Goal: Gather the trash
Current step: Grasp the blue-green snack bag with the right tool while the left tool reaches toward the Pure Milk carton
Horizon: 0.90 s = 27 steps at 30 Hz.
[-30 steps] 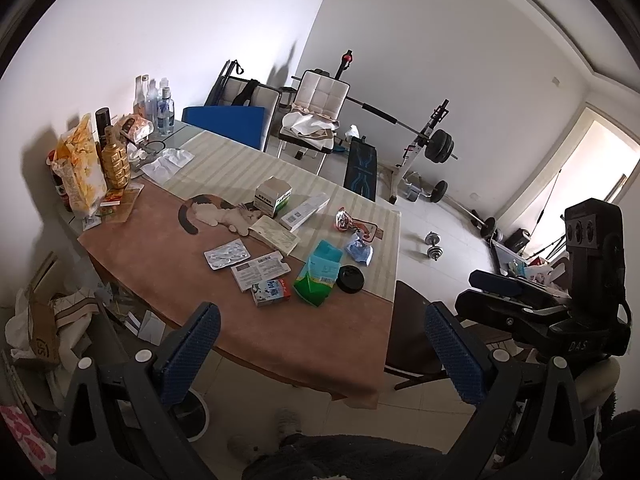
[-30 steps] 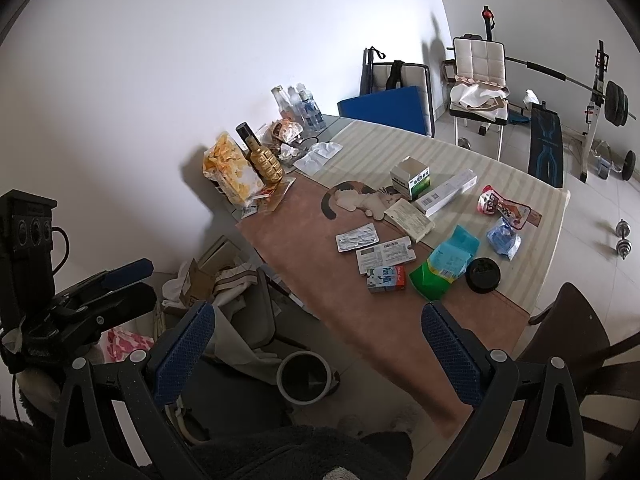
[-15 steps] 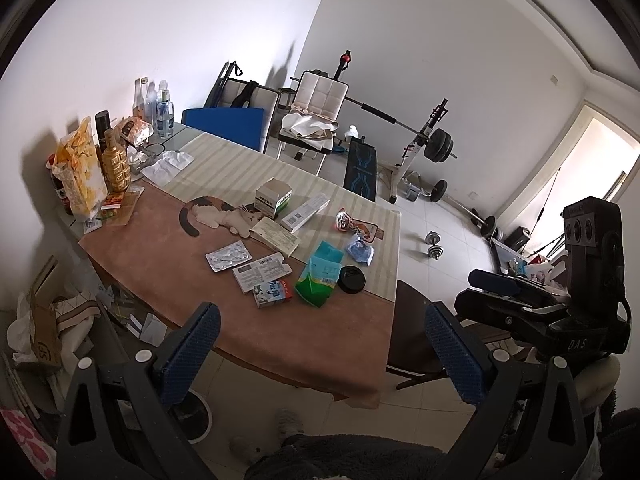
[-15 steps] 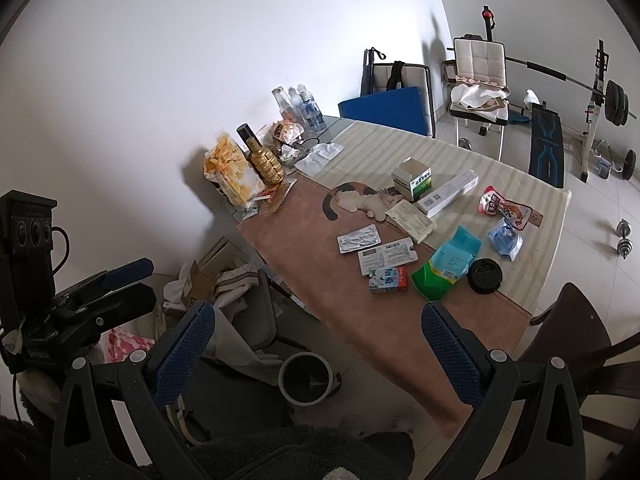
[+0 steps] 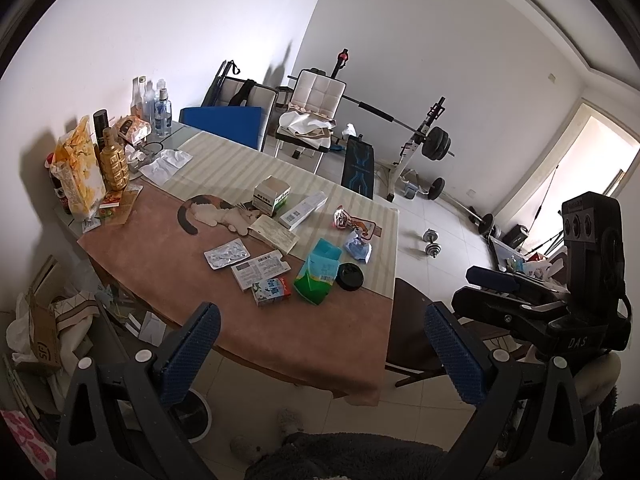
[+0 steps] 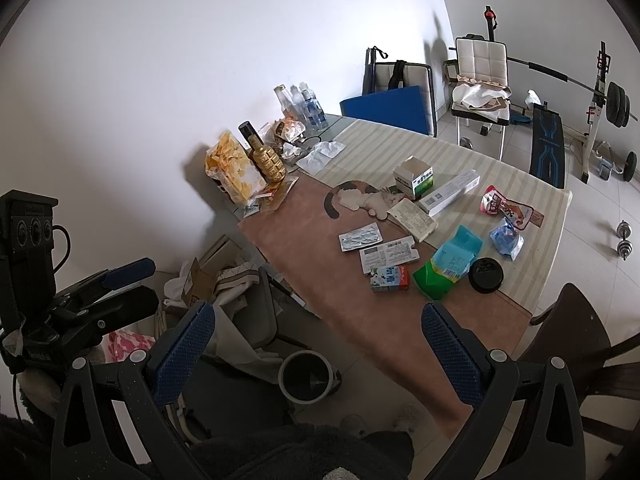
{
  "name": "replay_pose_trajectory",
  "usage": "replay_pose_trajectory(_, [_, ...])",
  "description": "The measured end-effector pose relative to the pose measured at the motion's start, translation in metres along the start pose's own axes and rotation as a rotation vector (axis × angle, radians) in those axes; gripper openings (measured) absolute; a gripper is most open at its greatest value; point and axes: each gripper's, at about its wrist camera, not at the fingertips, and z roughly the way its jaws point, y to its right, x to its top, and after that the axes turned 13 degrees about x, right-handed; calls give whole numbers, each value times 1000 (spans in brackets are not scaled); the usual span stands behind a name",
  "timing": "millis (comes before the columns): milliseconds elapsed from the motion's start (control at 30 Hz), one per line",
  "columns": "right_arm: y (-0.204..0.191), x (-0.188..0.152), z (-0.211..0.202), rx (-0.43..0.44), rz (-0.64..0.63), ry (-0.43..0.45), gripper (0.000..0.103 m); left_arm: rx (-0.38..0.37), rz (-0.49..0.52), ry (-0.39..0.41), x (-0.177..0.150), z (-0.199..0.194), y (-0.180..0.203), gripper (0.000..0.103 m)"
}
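Trash lies on a table with a brown and striped cloth: a small milk carton, a green and teal pouch, a black lid, a blister pack, a crumpled blue wrapper, a red snack wrapper and boxes. A round bin stands on the floor beside the table. My left gripper and right gripper are open and empty, held well short of the table.
Bottles, a gold bottle and a yellow snack bag crowd the far left corner. A dark chair stands at the table's right. Cardboard and bags lie on the floor at left. A weight bench stands behind.
Both views have shifted very slightly; the table looks marginally nearer. Both grippers stay open and nothing on the table has moved.
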Motion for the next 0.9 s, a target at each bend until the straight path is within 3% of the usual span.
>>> replay_pose_trajectory(300, [1,0,1,-6,5,2,103,10,3,5,-2,-2,3,103])
replay_pose_trajectory(367, [2,-2,0,-24,20,15,103,105,10,16,-2,3,3,103])
replay_pose_trajectory(467, [12,-5,3,-100,52,38,103,362,36,42,-1,27,4,103])
replay_pose_trajectory(533, [30,-8,14,-170,85,38,103,475,33,31,0,55,2,103])
replay_pose_trajectory(633, [70,-8,38,-268,160,-3,103,525,-9,-57,0,110,-6,103])
replay_pose_trajectory(900, [256,0,163,-356,517,-161,103,591,-103,-380,-14,283,-21,103])
